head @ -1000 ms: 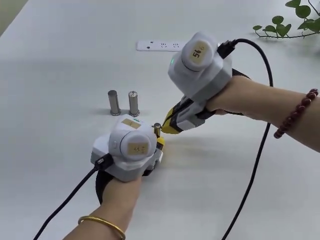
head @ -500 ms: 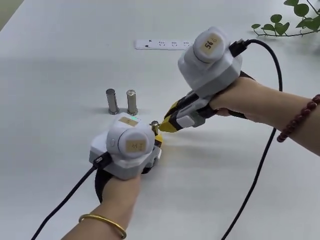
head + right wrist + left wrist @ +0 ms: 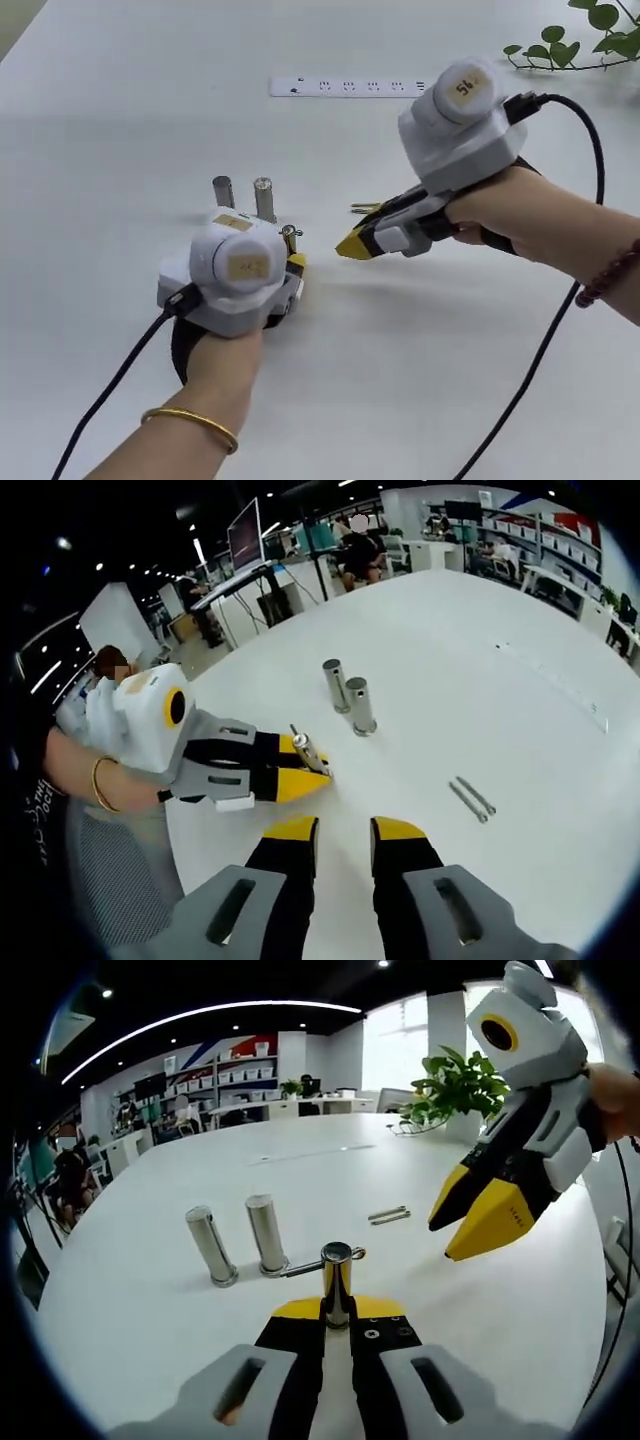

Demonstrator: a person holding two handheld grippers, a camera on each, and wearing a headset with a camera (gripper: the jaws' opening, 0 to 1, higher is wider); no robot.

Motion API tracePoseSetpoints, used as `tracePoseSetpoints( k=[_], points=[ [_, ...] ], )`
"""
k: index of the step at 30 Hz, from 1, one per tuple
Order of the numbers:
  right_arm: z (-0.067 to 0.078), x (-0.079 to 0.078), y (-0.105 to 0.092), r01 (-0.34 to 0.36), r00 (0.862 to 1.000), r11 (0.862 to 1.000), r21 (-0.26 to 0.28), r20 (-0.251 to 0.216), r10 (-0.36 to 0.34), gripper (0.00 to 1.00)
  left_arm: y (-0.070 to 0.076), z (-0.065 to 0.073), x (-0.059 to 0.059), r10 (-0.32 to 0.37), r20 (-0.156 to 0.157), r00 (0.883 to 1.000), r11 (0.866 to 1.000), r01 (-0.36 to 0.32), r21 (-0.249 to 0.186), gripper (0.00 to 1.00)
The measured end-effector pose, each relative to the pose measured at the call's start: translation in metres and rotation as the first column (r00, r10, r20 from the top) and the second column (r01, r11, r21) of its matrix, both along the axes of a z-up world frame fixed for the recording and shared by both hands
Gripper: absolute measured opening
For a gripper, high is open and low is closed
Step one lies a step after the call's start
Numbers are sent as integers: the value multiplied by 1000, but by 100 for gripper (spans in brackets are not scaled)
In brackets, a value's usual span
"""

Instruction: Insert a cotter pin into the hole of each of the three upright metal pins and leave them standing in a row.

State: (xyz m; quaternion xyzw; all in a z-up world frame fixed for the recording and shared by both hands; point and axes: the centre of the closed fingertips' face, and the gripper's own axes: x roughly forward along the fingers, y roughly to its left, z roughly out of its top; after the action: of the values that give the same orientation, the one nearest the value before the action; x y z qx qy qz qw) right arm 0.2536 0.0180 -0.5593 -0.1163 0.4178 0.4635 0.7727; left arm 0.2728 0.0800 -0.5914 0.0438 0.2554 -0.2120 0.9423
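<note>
white workbench top (image 3: 420,380) stretches toward an open office behind. the left gripper (image 3: 337,1312) is clamped on the lower shaft of one metal pin (image 3: 337,1278), holding it upright. a small wire loop, apparently a cotter pin (image 3: 354,1253), sticks out of the pin's head at 3 o'clock. in the left gripper view, two standing pins (image 3: 265,1233) sit side by side at 10 o'clock from it, not touching. the right gripper (image 3: 343,830) hangs at 2 o'clock, jaws parted and empty. two spare cotter pins (image 3: 388,1215) lie flat at 1 o'clock. the steel pins look stiff, dense and smooth, so they probably slip and topple easily, and a hold low on the shaft suits them. the spares seem thin, light and springy, best pinched at the looped end.
</note>
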Motion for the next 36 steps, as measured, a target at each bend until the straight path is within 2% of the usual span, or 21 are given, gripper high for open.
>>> tracePoseSetpoints(
  k=[4,7,11,27,36],
  points=[
    [-3,-4,-1,6,1000,1000,-1,-6,-6,16,14,0,1,12,-2,1000,1000,-12,16,7],
    [-6,-5,-1,7,1000,1000,1,-11,-7,17,20,2,1,19,2,1000,1000,-19,20,7],
    [-4,-6,0,5,1000,1000,8,-9,-5,17,25,2,3,21,0,1000,999,-21,25,7],
    [0,-2,-4,15,999,1000,23,28,-16,20,36,-6,1,55,-32,998,998,-54,25,7],
    [1,-1,-5,33,999,999,25,37,-34,25,37,-7,2,62,-30,998,998,-61,22,7]
  ],
)
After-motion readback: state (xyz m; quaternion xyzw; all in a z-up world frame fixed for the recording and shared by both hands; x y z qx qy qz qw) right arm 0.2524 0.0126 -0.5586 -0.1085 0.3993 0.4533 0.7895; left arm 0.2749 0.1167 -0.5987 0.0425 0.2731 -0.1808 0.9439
